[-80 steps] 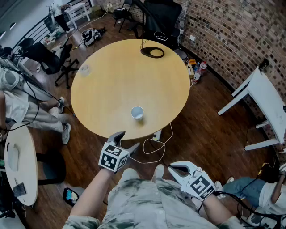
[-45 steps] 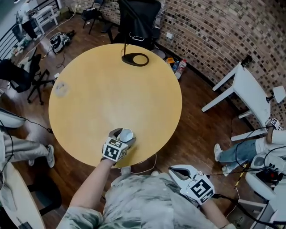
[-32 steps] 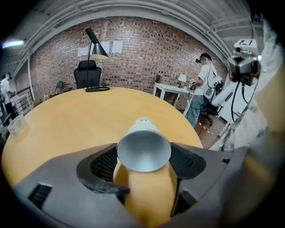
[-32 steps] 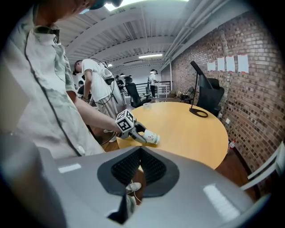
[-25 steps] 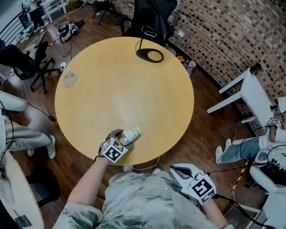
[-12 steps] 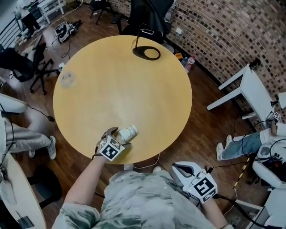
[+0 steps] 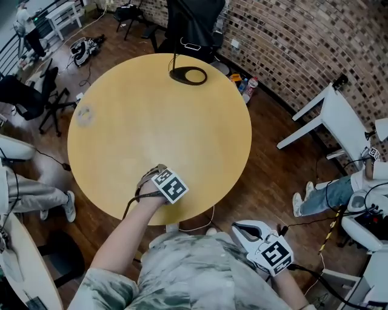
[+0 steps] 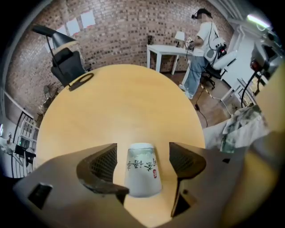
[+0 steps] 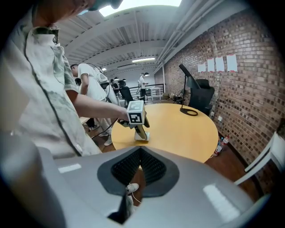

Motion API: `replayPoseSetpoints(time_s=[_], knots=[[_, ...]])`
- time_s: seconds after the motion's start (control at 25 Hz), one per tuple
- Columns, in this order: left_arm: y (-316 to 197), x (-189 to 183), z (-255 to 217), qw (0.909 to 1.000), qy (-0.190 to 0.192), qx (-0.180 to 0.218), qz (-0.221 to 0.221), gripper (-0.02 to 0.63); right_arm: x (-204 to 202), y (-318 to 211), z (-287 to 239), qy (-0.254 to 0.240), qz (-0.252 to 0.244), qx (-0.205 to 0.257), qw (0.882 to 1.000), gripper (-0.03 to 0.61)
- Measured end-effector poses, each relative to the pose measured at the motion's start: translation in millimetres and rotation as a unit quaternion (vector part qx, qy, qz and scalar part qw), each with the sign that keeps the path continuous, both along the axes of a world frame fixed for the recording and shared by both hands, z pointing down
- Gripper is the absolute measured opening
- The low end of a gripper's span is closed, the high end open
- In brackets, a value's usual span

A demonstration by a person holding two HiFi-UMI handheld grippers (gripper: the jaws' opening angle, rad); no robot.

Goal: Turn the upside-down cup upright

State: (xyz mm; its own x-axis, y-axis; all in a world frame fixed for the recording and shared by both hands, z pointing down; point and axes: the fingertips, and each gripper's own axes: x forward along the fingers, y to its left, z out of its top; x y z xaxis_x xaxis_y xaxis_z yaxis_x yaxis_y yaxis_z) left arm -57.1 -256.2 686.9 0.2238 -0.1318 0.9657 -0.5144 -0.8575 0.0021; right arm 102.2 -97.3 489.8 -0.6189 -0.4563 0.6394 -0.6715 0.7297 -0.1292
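Note:
A white paper cup [image 8: 141, 171] with printed characters is between the jaws of my left gripper [image 8: 142, 147], near the front edge of the round wooden table [image 8: 120, 102]. The jaws are closing, with a gap on each side of the cup, so the pads do not press it. The cup's far end looks narrower and meets the tabletop. In the head view my left gripper [image 7: 159, 181] points steeply down and its marker cube hides the cup. The right gripper view shows the cup [image 9: 142, 136] below that gripper. My right gripper [image 7: 237, 227] hangs shut beside my body, off the table.
A black lamp base [image 7: 188, 75] stands at the table's far edge, with a black chair [image 7: 188, 18] behind it. A white table [image 7: 345, 115] and brick wall are at the right, bottles [image 7: 245, 85] on the floor. A person [image 8: 205, 40] stands by a white desk.
My left gripper has swung from holding the cup sideways to pointing steeply down, and its marker cube now covers the cup in the head view. The right gripper has hardly moved.

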Motion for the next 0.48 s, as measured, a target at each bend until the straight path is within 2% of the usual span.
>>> replayPoseSetpoints(time_s=[0.12, 0.24, 0.36, 0.48], knots=[[0.6, -3.3, 23.9, 0.9976, -0.053, -0.043, 0.008, 0.362, 12.3, 5.3, 3.9, 0.0, 0.007, -0.004, 1.0, 0.003], [-3.7, -10.5, 36.0, 0.9954, -0.078, -0.056, 0.003, 0.277, 21.1, 6.9, 1.7, 0.003, 0.017, -0.005, 1.0, 0.003], [-4.5, -12.0, 38.2, 0.9952, -0.072, -0.067, 0.003, 0.271, 27.4, 7.9, 0.5, 0.008, 0.024, -0.006, 1.0, 0.003], [-9.1, -10.6, 33.0, 0.9974, -0.045, -0.056, -0.004, 0.264, 32.8, 11.4, 4.1, 0.009, 0.017, -0.01, 1.0, 0.003]])
